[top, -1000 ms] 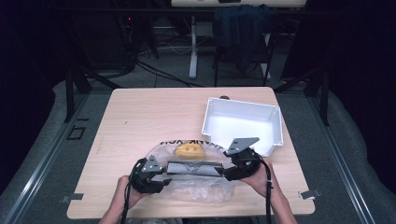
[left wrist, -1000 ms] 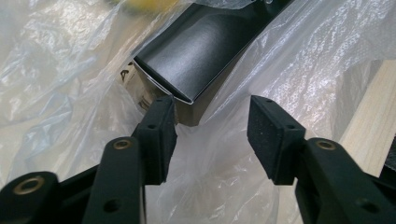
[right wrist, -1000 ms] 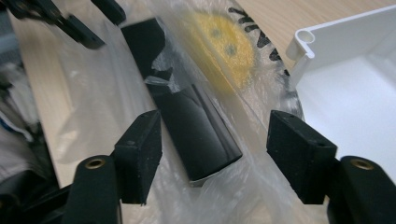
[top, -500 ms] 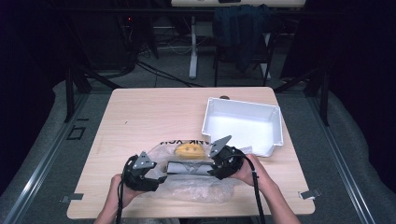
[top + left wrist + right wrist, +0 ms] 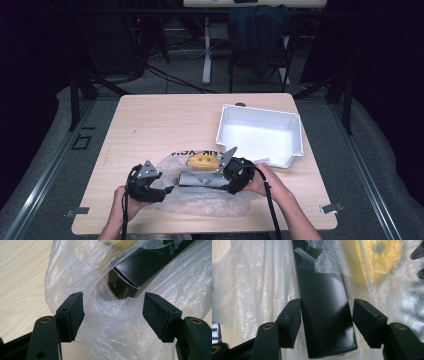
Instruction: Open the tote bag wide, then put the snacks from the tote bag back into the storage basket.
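A clear plastic bag (image 5: pixel 200 200) lies near the table's front edge. A dark flat box (image 5: pixel 197 179) sticks into its mouth, and a yellow spotted lump (image 5: pixel 202 160) sits behind the box. My left gripper (image 5: pixel 167 190) is at the bag's left end. In the left gripper view (image 5: pixel 113 312) its jaws have just been opening and stand wide, with loose bag film (image 5: pixel 112 340) between them. My right gripper (image 5: pixel 223 182) is at the box's right end. Its jaws (image 5: pixel 327 317) have just been opening and flank the box (image 5: pixel 324 302), with a small gap at one pad.
A white open bin (image 5: pixel 295 131) stands at the back right of the wooden table (image 5: pixel 165 120), just beyond my right hand. Black printed lettering (image 5: pixel 192 152) shows on the bag's far edge. Chairs and table legs stand in the dark behind.
My right gripper has moved left and down onto the box's right end. The left gripper has shifted slightly left at the bag's mouth. Box and bag lie about where they were.
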Available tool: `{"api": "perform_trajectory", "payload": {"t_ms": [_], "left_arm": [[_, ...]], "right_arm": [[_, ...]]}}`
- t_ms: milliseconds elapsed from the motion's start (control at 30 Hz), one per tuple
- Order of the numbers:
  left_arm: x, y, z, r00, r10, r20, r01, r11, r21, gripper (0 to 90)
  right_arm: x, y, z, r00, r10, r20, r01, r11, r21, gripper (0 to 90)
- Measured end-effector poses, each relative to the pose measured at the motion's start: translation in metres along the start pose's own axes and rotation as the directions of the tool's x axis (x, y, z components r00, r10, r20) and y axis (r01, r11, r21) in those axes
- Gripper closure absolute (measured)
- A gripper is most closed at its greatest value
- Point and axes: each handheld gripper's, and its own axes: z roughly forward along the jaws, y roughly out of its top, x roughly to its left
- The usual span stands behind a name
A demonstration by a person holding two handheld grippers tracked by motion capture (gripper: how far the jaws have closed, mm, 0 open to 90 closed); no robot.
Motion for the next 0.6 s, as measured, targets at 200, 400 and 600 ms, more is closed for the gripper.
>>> {"api": "perform_trajectory", "payload": {"t_ms": [200, 400, 600], "left_arm": [[0.002, -0.001, 0.001, 1.0, -0.007, -0.001, 0.007, 0.9999, 0.007, 33.3], [0.002, -0.003, 0.003, 0.9999, -0.011, 0.002, 0.011, 0.9999, 0.013, 34.5], [0.001, -0.003, 0.003, 1.0, -0.006, -0.004, 0.006, 0.9999, 0.013, 33.2]], "right_arm": [[0.0, 0.004, 0.012, 0.9991, -0.042, 0.002, 0.041, 0.996, 0.082, 36.9], [-0.001, 0.008, 0.018, 0.9981, -0.061, -0.006, 0.061, 0.991, 0.121, 40.6], [-0.002, 0.009, 0.013, 0.9976, -0.067, -0.016, 0.068, 0.992, 0.107, 42.7]]}}
